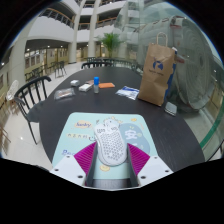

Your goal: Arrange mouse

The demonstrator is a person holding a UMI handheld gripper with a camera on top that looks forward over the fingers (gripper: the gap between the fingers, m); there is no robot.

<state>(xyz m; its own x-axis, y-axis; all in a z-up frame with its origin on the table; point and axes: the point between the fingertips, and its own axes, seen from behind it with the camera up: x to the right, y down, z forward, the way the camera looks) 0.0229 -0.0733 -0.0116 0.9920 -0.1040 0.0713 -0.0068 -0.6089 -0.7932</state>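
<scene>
A white mouse with a perforated shell (110, 143) sits between my gripper's (111, 155) two fingers. The pink pads (84, 158) touch it on both sides, so the gripper is shut on it. The mouse is over the near end of a pale mouse mat with cartoon prints (85, 128), which lies on a dark round table (60, 112). I cannot tell whether the mouse rests on the mat or hangs just above it.
A brown paper bag (156, 72) stands at the table's far right. Beyond the mat lie a printed sheet (128, 92), a small white box (85, 88) and a grey flat item (63, 94). A black chair (30, 92) stands at the left.
</scene>
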